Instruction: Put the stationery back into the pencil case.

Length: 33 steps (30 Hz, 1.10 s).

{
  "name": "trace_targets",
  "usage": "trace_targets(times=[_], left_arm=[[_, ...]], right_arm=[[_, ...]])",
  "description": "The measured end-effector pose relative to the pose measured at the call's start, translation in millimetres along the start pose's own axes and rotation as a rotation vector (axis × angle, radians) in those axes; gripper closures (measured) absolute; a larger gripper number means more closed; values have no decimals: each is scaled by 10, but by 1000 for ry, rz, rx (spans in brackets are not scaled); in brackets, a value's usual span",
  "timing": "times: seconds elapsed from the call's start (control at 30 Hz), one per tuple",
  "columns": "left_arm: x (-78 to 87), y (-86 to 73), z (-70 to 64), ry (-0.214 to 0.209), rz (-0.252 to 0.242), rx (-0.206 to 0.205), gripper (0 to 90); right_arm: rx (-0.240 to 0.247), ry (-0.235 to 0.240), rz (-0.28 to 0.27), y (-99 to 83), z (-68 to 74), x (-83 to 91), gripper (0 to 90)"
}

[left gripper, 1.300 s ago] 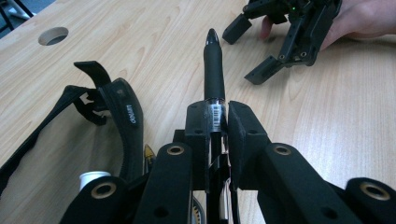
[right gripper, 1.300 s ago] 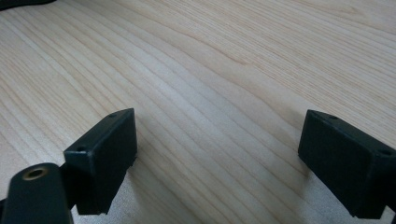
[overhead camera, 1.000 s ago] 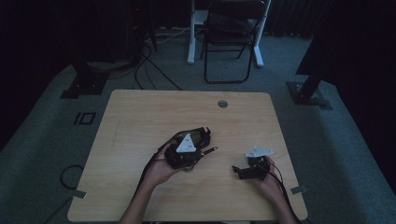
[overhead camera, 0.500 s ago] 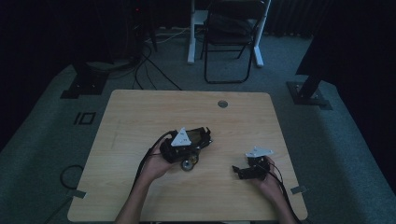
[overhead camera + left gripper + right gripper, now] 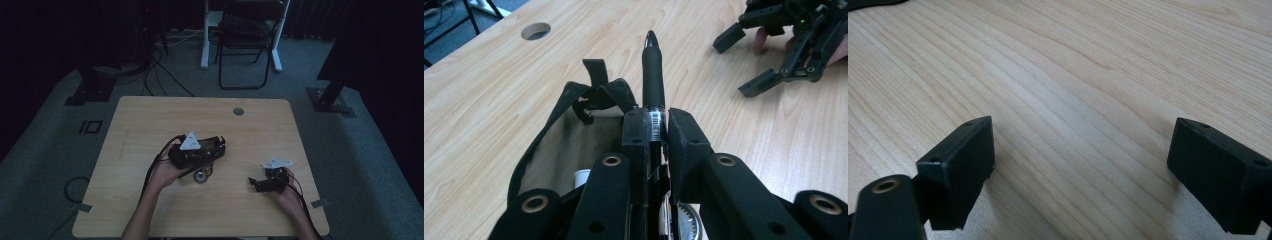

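Left claw (image 5: 218, 145) had shifted since a second ago: lifted off the lower middle of the tabletop (image 5: 150, 125) and moved up and toward the far side, uncovering a small round metallic item (image 5: 202, 176) lying on the wood just below it. Right claw (image 5: 253, 182) stayed put near the right front of the tabletop, hand behind it.

Left claw was clamped on a black pen (image 5: 653, 70); in the left gripper view the jaws pinched the clear, labelled part of the barrel, with the rubbery grip and tip sticking out past the jaws and pointing away over the wood. Pen was held above the tabletop, not touching it. Directly under the claw lay an open black pouch (image 5: 574, 130), zip edge gaping, with a strap or pull tab sticking up at its far end. A white cylindrical object (image 5: 582, 177) sat inside the pouch by the left jaw. Part of the round metallic item showed under the claw at the bottom of that view. Cable hole (image 5: 238, 111) sat in the far part of the tabletop.

Right claw was spread wide with nothing between the jaws; right gripper view showed both black pads (image 5: 960, 167) low over bare wood. Same claw showed in the left gripper view at upper right, jaws apart, well clear of the pen.
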State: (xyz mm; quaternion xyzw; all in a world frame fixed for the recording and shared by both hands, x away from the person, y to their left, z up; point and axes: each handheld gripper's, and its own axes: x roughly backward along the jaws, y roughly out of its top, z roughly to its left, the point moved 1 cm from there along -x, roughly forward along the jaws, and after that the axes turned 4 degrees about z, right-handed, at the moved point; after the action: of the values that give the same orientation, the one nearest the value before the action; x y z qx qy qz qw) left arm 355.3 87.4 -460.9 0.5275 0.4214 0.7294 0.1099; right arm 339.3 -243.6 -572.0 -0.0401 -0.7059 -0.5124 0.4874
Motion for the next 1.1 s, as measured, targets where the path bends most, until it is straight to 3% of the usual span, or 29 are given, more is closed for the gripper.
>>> trace_targets(times=[0.67, 1.1], left_arm=[[-151, -20, 190, 49, 13, 27, 794], [-290, -71, 279, 50, 47, 55, 793]], right_arm=[[1, 0, 0, 0, -1, 0, 116], [1, 0, 0, 0, -1, 0, 116]])
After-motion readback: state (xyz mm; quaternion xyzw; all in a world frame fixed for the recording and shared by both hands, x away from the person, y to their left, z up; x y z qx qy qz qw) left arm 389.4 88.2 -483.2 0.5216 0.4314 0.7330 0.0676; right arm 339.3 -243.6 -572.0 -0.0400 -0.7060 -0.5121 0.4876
